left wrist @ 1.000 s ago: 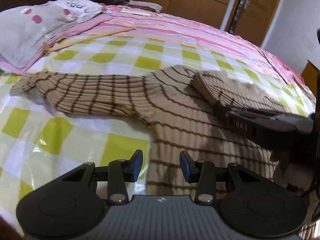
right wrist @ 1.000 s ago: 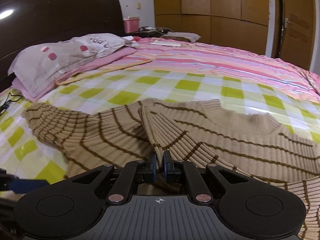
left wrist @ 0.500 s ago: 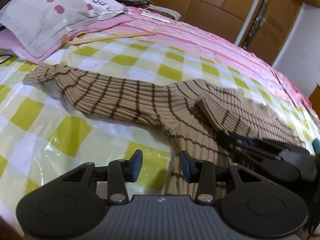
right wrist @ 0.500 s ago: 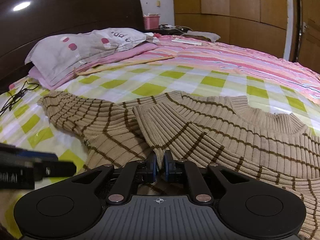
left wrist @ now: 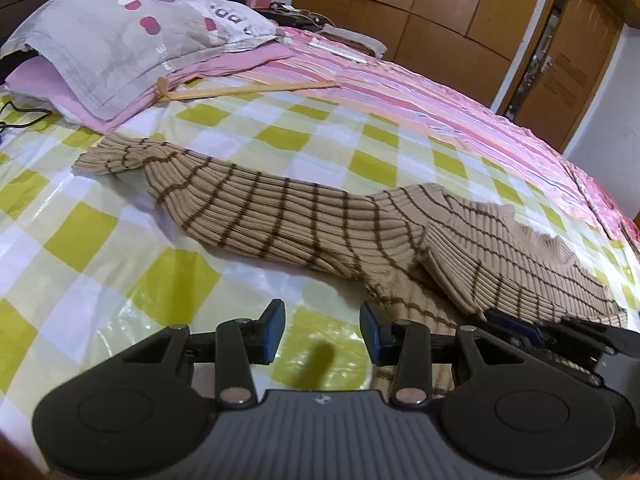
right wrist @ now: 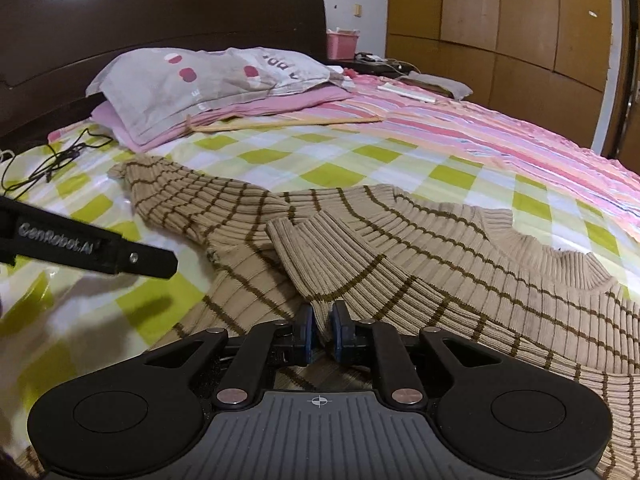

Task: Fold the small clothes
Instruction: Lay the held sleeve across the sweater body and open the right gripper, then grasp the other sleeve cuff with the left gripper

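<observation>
A tan ribbed sweater with thin brown stripes (left wrist: 304, 224) lies on the checked bed cover; it also shows in the right wrist view (right wrist: 460, 256). One sleeve (left wrist: 168, 176) stretches out to the left. The other sleeve (right wrist: 340, 264) is folded across the body. My right gripper (right wrist: 322, 332) is shut on that folded sleeve, and shows at the right of the left wrist view (left wrist: 516, 326). My left gripper (left wrist: 322, 330) is open and empty, low over the bare cover just left of the sweater's body. Its side shows in the right wrist view (right wrist: 132, 258).
A grey pillow (left wrist: 132, 36) on pink pillows lies at the far left by the dark headboard (right wrist: 160, 12). A thin wooden stick (left wrist: 248, 90) lies beyond the sweater. A black cable (right wrist: 44, 164) trails at the left. Wooden wardrobes (right wrist: 500, 16) stand behind the bed.
My left gripper has moved left, off the sweater's body and over the bare cover, still open. My right gripper has kept its hold on the folded sleeve and carried it leftwards over the body.
</observation>
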Demonstrator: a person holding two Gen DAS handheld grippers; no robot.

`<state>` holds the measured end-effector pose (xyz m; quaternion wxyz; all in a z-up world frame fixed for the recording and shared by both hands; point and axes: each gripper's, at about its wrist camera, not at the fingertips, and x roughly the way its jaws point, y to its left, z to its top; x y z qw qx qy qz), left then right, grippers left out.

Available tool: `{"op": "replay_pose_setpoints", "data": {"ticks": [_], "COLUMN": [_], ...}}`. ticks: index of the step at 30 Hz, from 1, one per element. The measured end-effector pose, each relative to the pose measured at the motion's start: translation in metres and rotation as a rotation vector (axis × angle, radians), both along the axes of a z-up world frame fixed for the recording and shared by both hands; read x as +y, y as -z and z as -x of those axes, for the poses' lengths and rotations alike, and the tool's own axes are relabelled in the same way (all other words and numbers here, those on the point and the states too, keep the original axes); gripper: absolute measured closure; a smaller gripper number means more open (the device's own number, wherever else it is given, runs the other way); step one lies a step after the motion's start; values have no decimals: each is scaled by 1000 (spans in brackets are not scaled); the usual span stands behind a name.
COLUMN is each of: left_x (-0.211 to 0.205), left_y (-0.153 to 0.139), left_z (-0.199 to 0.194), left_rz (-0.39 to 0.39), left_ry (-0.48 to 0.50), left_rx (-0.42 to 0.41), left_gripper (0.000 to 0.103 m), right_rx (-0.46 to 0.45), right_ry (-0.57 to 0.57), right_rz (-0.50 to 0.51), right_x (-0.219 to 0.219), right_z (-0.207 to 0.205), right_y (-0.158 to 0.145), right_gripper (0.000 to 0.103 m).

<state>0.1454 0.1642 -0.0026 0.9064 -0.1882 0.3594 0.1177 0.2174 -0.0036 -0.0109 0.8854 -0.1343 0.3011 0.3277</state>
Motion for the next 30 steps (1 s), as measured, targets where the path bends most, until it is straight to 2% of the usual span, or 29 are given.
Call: {"op": "replay_pose_setpoints", "data": {"ticks": [4, 8, 12, 16, 30], "left_x": [9, 16, 23, 27, 31], "left_y": [2, 5, 7, 11, 12], "left_z": [-1, -3, -4, -7, -11], "left_rz": [0, -4, -10, -15, -35], "left_ry": [-29, -53, -79, -91, -96], "left_rx": [3, 8, 9, 30, 48], "left_gripper": [57, 57, 57, 57, 57], "right_rx": [10, 41, 44, 102, 85], "right_ry": [-15, -15, 18, 83, 75], "right_rz": [9, -58, -81, -71, -8], "right_x": [2, 0, 2, 5, 16], "right_z": [3, 7, 4, -10, -4], "right_y": [-2, -10, -11, 1, 1], "right_gripper": [87, 87, 87, 87, 87]}}
